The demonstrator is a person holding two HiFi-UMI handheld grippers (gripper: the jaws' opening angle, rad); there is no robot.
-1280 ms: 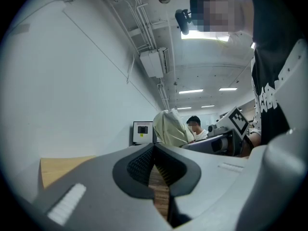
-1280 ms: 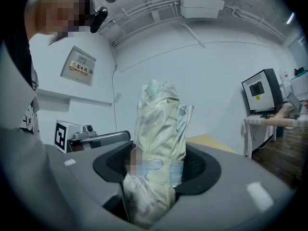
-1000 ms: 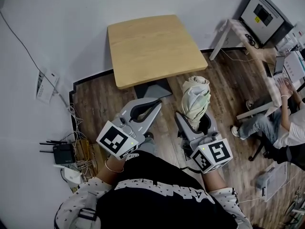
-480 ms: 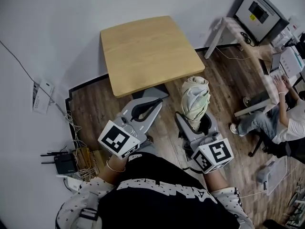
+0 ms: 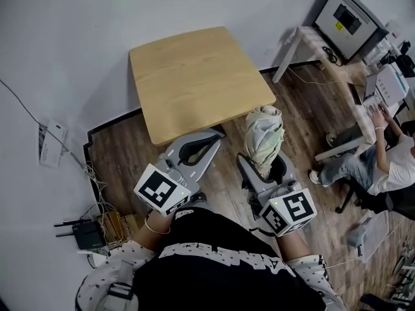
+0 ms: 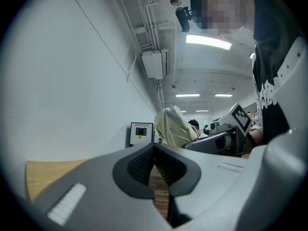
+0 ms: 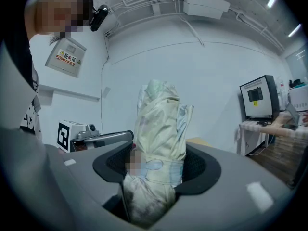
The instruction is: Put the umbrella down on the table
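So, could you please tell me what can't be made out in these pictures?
- Lower end of the umbrella: right gripper view, buried between the jaws of the right gripper.
- Legs of the table: head view, hidden under its top.
- Screen content of the monitor: head view, too small.
- Most of the table: left gripper view, behind the left gripper.

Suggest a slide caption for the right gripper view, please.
Right claw shut on a folded pale umbrella, held upright before a white wall, monitor at right.

Bright, even indoor light from ceiling strips [image 6: 208, 41]; soft shadows; both gripper views fisheye-warped, dark-cornered, near foreground blurred.
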